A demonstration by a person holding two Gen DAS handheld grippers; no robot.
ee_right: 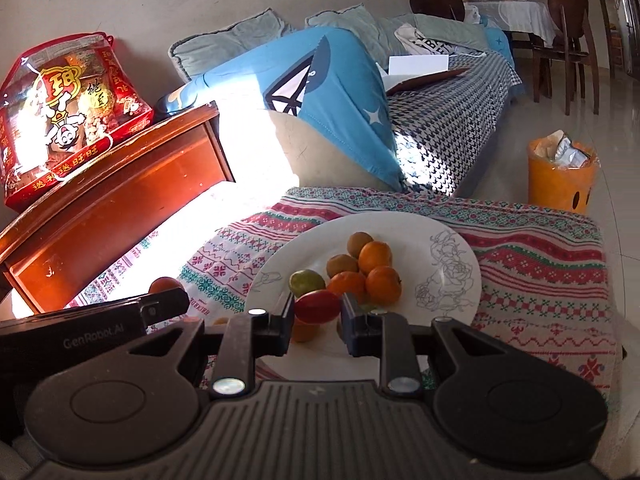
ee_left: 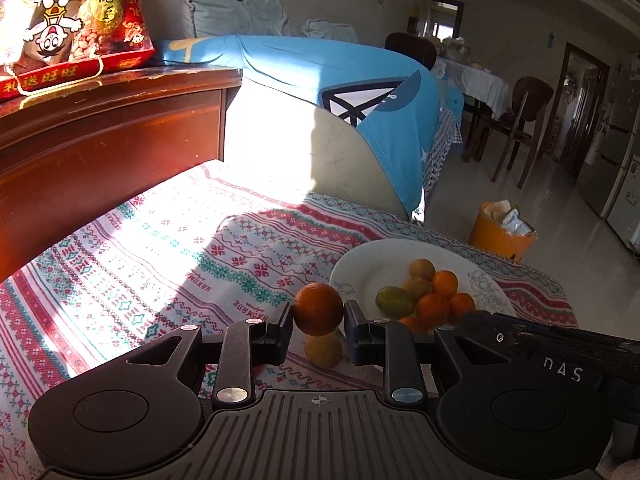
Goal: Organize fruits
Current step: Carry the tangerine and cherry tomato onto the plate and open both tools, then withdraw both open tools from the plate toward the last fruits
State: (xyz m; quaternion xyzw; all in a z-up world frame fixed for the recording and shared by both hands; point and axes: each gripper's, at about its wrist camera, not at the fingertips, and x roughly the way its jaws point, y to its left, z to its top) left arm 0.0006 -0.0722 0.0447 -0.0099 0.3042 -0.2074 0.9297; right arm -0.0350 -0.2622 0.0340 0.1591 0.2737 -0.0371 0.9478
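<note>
Patterned tablecloth [ee_left: 168,240]; white plate [ee_right: 400,224]; sofa [ee_right: 460,92] behind.

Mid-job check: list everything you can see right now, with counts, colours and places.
Plate: one, white with line-drawn flowers, on the patterned cloth.
Fruits on plate: about six, mostly orange, one green, piled at centre.
Yellow fruit: one, on cloth below left tongs.
Snack bag: one, red, on brown wooden cabinet.
Sofa: one, blue cover and checked throw, behind table.
Bin: one, orange, on floor.
Dining chairs: two, dark wood, far right.
Left tongs: shut on an orange fruit.
Right tongs: shut on a red fruit, over the plate.
</note>
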